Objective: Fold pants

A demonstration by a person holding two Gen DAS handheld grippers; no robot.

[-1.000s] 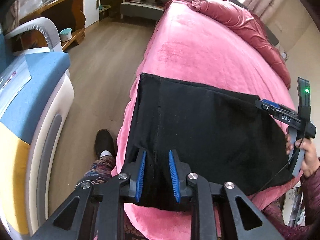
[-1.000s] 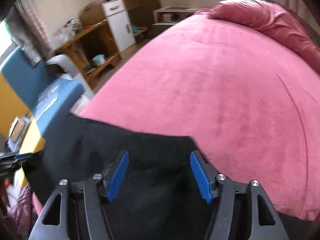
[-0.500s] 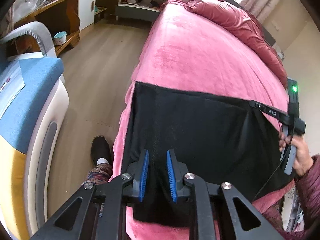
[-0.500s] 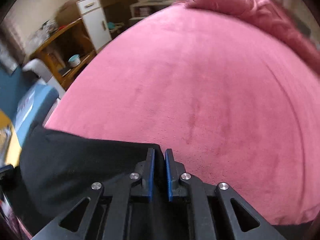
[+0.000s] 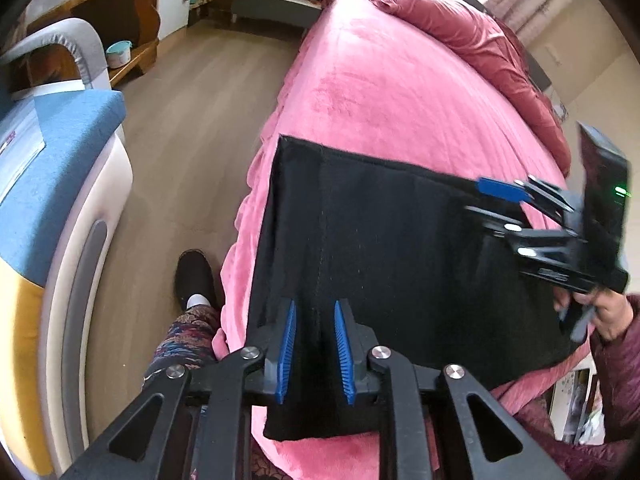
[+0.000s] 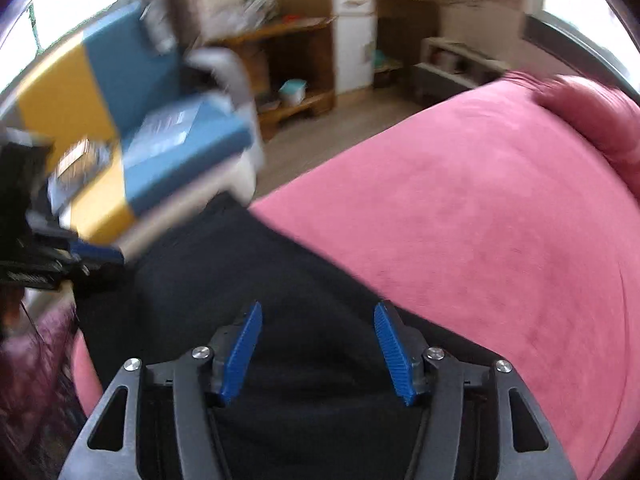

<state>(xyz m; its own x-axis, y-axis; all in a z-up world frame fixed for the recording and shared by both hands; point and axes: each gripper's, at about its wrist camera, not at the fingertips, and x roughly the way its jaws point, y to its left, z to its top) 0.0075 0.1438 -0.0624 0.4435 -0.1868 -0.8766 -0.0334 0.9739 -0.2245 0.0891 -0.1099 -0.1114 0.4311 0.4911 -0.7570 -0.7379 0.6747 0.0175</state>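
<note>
A pink bed, a blue-and-yellow sofa and wooden shelves share the room.

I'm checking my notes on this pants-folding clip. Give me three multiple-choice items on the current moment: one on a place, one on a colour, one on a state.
1. Where do the black pants lie?
A. on the floor
B. on the pink bed cover
C. on the wooden shelf

2. What colour are the pads of the right tool?
A. blue
B. red
C. white

3. How do the right tool's jaws stand?
A. apart, having just been opening, over the pants
B. clamped on a pillow
C. holding a shoe

Answers: 1 B, the pants lie flat near the bed's edge; 2 A, both ribbed pads are blue; 3 A, a wide gap shows between the pads.
</note>
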